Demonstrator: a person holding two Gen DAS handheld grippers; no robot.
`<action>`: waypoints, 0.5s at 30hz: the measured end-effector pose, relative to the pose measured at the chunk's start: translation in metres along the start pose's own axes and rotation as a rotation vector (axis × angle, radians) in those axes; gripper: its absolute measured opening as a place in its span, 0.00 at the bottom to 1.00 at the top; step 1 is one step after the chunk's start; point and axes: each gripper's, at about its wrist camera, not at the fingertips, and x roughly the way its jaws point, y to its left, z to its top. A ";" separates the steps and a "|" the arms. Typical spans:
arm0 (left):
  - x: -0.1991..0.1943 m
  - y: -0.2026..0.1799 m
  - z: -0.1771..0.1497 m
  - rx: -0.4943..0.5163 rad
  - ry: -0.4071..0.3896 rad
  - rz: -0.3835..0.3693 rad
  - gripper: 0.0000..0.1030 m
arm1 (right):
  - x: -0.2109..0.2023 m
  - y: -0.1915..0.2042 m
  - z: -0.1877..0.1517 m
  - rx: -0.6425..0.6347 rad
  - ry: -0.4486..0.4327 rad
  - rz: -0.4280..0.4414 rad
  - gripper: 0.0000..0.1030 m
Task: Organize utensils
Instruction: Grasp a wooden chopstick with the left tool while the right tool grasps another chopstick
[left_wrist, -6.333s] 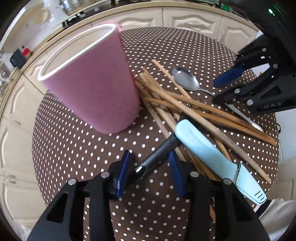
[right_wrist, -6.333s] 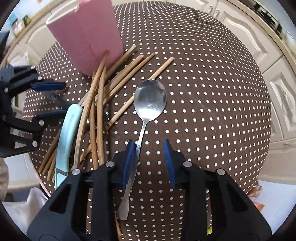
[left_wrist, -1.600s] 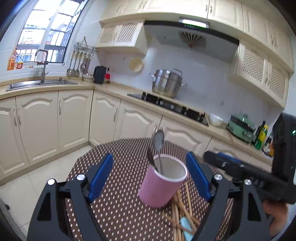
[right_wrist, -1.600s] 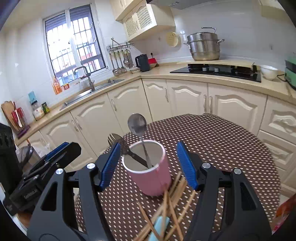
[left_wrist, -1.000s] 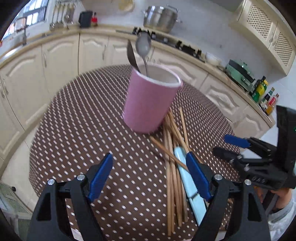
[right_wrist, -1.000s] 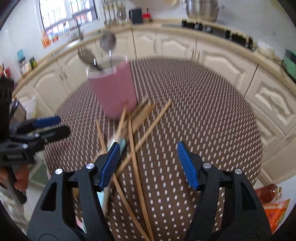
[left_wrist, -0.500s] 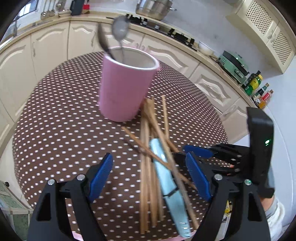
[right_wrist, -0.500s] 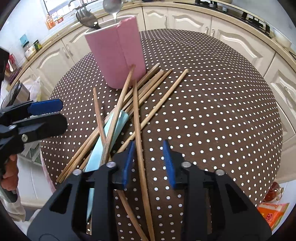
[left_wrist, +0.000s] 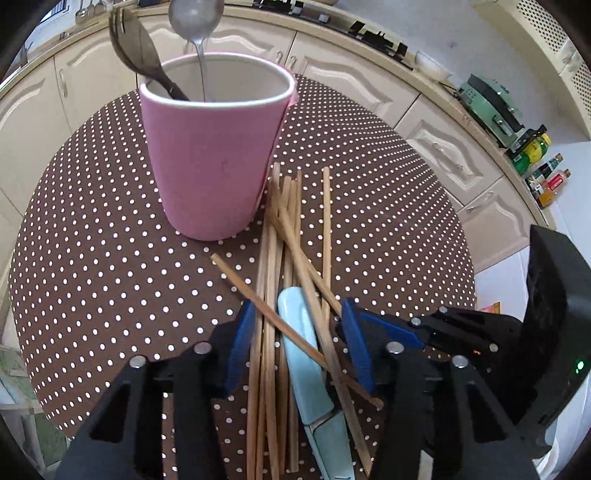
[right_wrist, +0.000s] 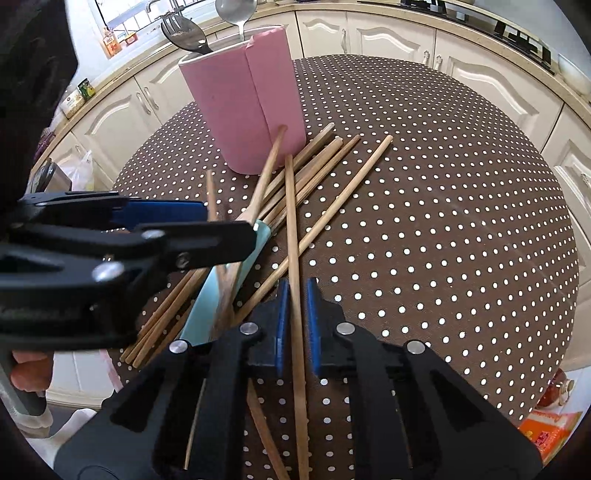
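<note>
Chopsticks (left_wrist: 271, 280) lie in a loose bundle beside the pink cup (left_wrist: 212, 162) in the left wrist view, long axes running toward it, a pale-blue knife (left_wrist: 306, 354) among them. The left gripper (left_wrist: 297, 343) tilts steeply down, its jaws closing around the bundle.

Right wrist view: the right gripper (right_wrist: 294, 325), pitched down, is clamped on one chopstick (right_wrist: 292, 236) pointing at the cup.

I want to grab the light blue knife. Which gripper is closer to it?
Left. The left gripper straddles the light blue plastic-handled knife, jaws closing around it and some wooden chopsticks. The right gripper sits beside it, closing on one chopstick.
</note>
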 end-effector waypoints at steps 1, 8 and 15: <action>0.002 -0.002 0.002 0.003 0.004 0.007 0.43 | -0.001 -0.001 -0.002 0.000 0.000 0.002 0.11; 0.007 -0.009 0.004 -0.007 0.018 0.034 0.43 | -0.003 0.002 -0.002 -0.009 0.003 0.014 0.11; -0.017 -0.014 0.000 0.030 -0.027 0.029 0.42 | 0.000 0.005 0.001 -0.014 0.002 0.015 0.11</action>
